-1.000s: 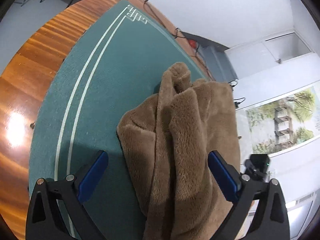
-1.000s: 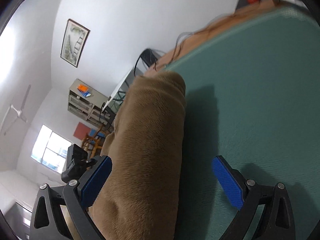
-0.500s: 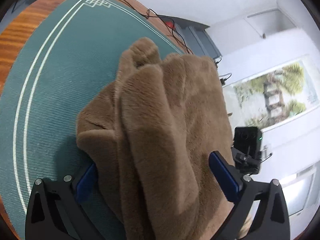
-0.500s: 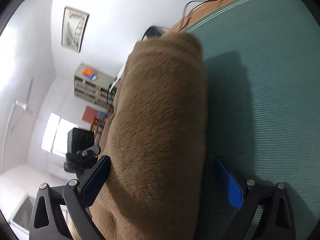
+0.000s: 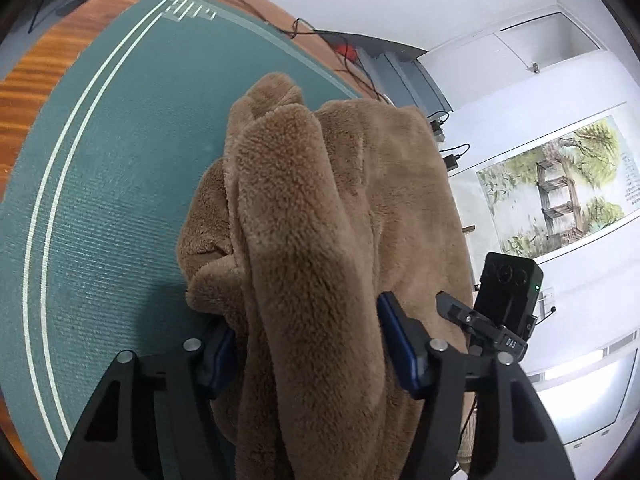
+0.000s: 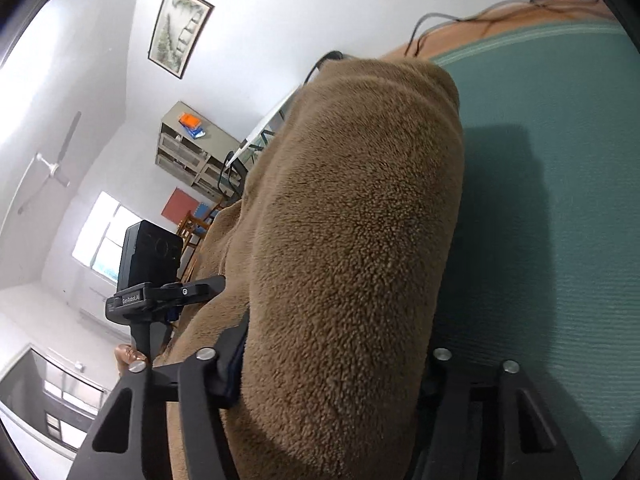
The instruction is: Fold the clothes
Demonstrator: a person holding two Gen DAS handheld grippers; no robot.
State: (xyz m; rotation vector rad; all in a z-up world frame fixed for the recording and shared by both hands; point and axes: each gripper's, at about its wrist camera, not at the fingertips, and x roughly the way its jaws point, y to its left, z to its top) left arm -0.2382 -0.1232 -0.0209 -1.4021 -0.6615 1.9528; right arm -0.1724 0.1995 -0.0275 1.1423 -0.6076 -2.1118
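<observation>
Spread across a wooden table (image 5: 28, 76): a green mat (image 5: 108, 168) edged with double white lines. Bunched on the mat and rising toward both cameras: a brown fleece (image 5: 320, 216), thick and plush, folded into heavy ridges. Clamped on a fold of that fleece: left gripper (image 5: 308, 354), blue pads pressed into the pile on either side, black arms angled inward. Likewise closed on the fleece from the other end: right gripper (image 6: 332, 364), left pad partly buried in the fabric, right pad hidden behind the bulge, bundle filling the space between the arms. Seen past the fleece in the left view: the other tool's black camera (image 5: 508, 292), with a landscape painting (image 5: 556, 184) on the white wall behind. Trailing along the far table edge: dark cables (image 5: 320, 36). Visible in the right view: a shelf unit (image 6: 188, 140), a framed picture (image 6: 178, 30), a bright window (image 6: 104, 236).
</observation>
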